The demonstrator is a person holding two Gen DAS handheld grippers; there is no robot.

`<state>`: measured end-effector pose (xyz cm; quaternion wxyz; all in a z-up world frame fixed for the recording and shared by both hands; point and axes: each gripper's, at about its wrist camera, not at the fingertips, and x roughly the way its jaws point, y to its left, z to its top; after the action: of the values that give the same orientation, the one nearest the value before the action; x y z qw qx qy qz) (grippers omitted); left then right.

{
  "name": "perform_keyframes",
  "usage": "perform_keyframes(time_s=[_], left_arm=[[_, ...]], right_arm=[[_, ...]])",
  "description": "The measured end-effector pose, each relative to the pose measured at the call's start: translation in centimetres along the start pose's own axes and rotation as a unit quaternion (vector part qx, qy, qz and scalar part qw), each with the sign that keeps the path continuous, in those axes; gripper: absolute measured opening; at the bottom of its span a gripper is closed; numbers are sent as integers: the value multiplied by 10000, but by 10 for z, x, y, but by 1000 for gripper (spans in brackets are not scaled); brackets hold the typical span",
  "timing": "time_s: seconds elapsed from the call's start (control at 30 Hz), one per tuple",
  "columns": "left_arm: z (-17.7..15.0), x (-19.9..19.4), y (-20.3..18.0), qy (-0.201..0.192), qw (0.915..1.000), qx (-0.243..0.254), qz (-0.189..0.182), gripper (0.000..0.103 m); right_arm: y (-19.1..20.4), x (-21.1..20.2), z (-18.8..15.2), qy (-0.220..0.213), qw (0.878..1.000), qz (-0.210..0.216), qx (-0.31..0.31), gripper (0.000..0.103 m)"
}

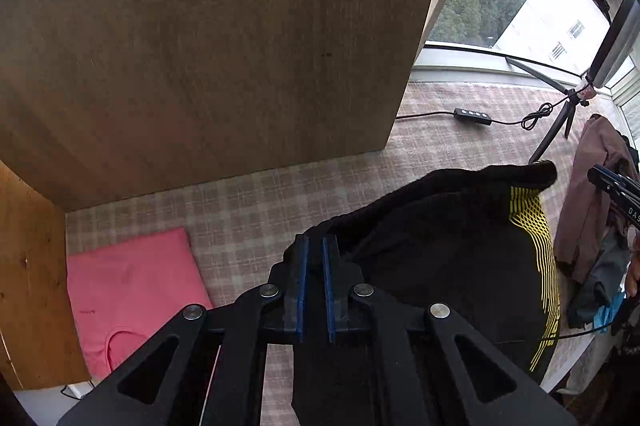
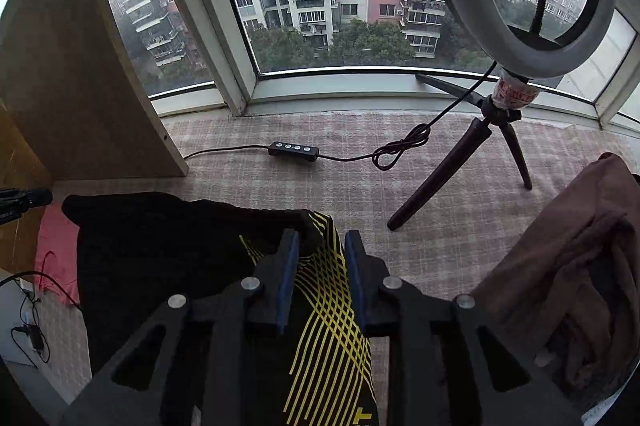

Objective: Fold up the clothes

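A black garment with a yellow line pattern (image 1: 448, 246) lies bunched on the checked cloth; it also shows in the right wrist view (image 2: 160, 250). My left gripper (image 1: 315, 246) is nearly closed on the garment's left black edge, with fabric between its blue pads. My right gripper (image 2: 322, 242) stands open over the yellow-patterned part (image 2: 324, 310), one finger on each side of it. The right gripper's tip (image 1: 612, 182) shows at the right edge of the left wrist view.
A folded pink garment (image 1: 132, 290) lies at the left beside a wooden cabinet (image 1: 200, 38). A brown garment pile (image 2: 576, 266) sits at the right. A ring light on a tripod (image 2: 500, 122) with its cable and remote (image 2: 293, 149) stands by the window.
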<state>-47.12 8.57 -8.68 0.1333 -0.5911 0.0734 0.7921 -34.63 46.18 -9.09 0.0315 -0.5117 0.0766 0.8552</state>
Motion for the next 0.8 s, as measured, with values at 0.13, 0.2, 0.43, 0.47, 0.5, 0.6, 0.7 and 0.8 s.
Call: perform_keyframes(time_s=[0.13,0.2,0.43,0.47,0.5,0.6,0.7,0.8], left_arm=[[-63,-22,19,-79,9997,63,-218,14],[-109,-46,29,-218,9988,72,-422,16],[-287,-59,23,296,9905,-89,-1343,32],[-303,-51,16,422,9890,-94,-1417,33],[-314,-40,12,518,9883,-126,-1432,33],[-334,-10,1,635,9874,-221,-1434,33],[-332,16,-13,630,9920,-10,-1094,33],[-327,35,-24,697,9947,169,-738,33]], right_arm=[[-16,-15,-78,140,9986,357,-360,40],[-29,-30,-128,230,9980,343,-478,42],[-79,-70,-270,455,9975,534,120,51],[-84,-72,-285,412,9971,568,282,54],[-89,-71,-297,394,9964,585,464,54],[-90,-54,-317,552,9954,408,664,55],[-82,-40,-325,654,9951,420,616,55],[-71,-32,-327,662,9958,419,475,55]])
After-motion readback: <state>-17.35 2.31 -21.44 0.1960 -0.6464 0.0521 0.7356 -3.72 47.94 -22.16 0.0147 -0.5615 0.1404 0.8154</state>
